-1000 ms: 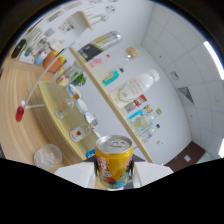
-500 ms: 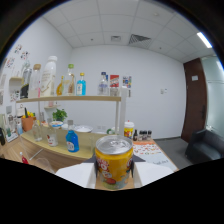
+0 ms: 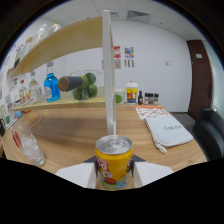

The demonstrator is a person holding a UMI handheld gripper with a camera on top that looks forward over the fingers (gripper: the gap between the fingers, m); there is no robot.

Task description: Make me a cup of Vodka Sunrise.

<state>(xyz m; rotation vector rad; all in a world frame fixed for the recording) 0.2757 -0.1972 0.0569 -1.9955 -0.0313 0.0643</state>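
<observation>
A yellow drink can (image 3: 114, 159) with an unopened silver top stands upright between my two white fingers (image 3: 76, 174). My gripper (image 3: 114, 174) is shut on the can, low over the wooden table (image 3: 75, 131). A clear glass (image 3: 28, 146) holding ice cubes stands on the table ahead and to the left of the can. Beyond the can rises a white upright post (image 3: 108, 75) of a wooden shelf. On that shelf sit a blue bottle (image 3: 51, 86), a dark bottle lying on its side (image 3: 70, 82) and green limes (image 3: 86, 86).
A white cloth (image 3: 168, 131) lies on the table to the right. Farther back stand a mug (image 3: 119, 96), a yellow-lidded tub (image 3: 131, 93) and small dark bottles (image 3: 149, 98). A brown door (image 3: 201, 75) and a dark chair (image 3: 213, 131) are at far right.
The view has swung from tilted to level and come down close to the table near the shelf post. The can has stayed in my grip throughout.
</observation>
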